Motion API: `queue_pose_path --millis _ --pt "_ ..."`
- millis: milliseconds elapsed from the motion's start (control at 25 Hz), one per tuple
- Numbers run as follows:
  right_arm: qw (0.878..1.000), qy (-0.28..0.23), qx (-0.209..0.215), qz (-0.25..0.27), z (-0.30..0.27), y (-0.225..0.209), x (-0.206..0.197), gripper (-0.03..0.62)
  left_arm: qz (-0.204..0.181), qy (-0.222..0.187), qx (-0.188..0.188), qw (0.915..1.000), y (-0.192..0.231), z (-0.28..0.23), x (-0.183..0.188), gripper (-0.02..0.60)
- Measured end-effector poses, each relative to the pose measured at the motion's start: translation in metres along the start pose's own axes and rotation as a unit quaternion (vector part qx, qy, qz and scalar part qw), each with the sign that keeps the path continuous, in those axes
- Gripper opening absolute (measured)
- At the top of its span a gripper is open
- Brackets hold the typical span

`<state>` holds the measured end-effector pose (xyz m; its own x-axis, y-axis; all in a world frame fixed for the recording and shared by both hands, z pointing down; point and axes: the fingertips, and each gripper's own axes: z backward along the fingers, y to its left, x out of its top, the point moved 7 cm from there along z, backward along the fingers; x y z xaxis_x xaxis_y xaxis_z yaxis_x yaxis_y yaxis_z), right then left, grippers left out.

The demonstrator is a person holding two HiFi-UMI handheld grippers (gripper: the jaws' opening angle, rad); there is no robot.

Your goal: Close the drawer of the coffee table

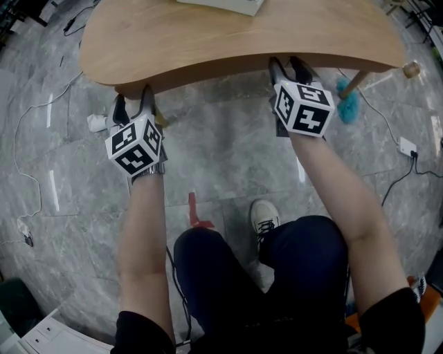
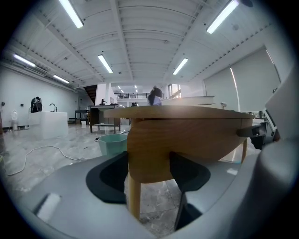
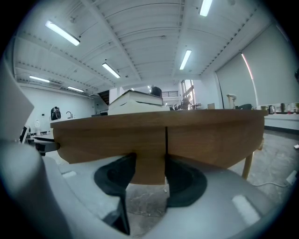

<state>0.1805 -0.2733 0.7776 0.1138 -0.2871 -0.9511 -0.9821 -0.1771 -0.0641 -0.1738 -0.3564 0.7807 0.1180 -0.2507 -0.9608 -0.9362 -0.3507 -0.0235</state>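
The wooden coffee table (image 1: pixel 242 34) fills the top of the head view. Both grippers are at its near side, under the top's rim. My left gripper (image 1: pixel 133 100) stands open at the table's left end. In the left gripper view the brown front panel (image 2: pixel 187 135) and a leg (image 2: pixel 134 200) show between the black pads (image 2: pixel 110 175), close up. My right gripper (image 1: pixel 289 69) is open too, further right. Its view shows the wooden front with a thin upright seam (image 3: pixel 167 140) right ahead of the jaws (image 3: pixel 150 179). The panels on either side of the seam look flush. Nothing is gripped.
A white box (image 1: pixel 228 5) lies on the table top. A teal brush-like object (image 1: pixel 348 104) sits by the right leg (image 1: pixel 356 81). Cables and a white adapter (image 1: pixel 408 146) lie on the grey floor. A teal bin (image 2: pixel 112 142) stands beyond the table. The person's shoe (image 1: pixel 264 218) is below the grippers.
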Motion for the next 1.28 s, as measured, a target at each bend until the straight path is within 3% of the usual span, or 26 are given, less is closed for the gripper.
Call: queue_pose_path --millis 520,640,720,800,840,1080,1280 --pt "1.0 -0.015 -0.002 0.002 0.0 0.0 -0.002 0.196 0.0 0.002 0.0 1.0 0.001 -0.004 0.001 0.281" --pt "1.0 0.002 0.002 0.015 0.0 0.0 -0.002 0.196 -0.005 0.017 0.006 0.9998 0.002 -0.001 0.001 0.273" --pt "0.999 0.039 0.018 0.026 0.001 0.002 -0.003 0.19 -0.009 0.034 0.013 0.9993 0.004 0.004 0.006 0.216" --pt "0.996 0.074 0.045 0.032 0.006 0.009 -0.007 0.024 -0.017 0.048 0.004 0.9987 0.001 0.015 0.012 0.074" --pt "0.994 0.088 0.059 0.036 0.01 0.014 -0.007 0.002 -0.023 0.059 -0.004 0.998 -0.002 0.021 0.014 0.013" --pt "0.981 0.142 0.124 0.035 0.051 0.045 0.026 0.002 -0.024 0.129 -0.013 0.9912 -0.014 0.073 0.047 0.006" --pt "0.973 0.17 0.154 0.037 0.094 0.055 0.089 0.002 -0.002 0.159 -0.006 0.9873 -0.03 0.122 0.117 0.006"
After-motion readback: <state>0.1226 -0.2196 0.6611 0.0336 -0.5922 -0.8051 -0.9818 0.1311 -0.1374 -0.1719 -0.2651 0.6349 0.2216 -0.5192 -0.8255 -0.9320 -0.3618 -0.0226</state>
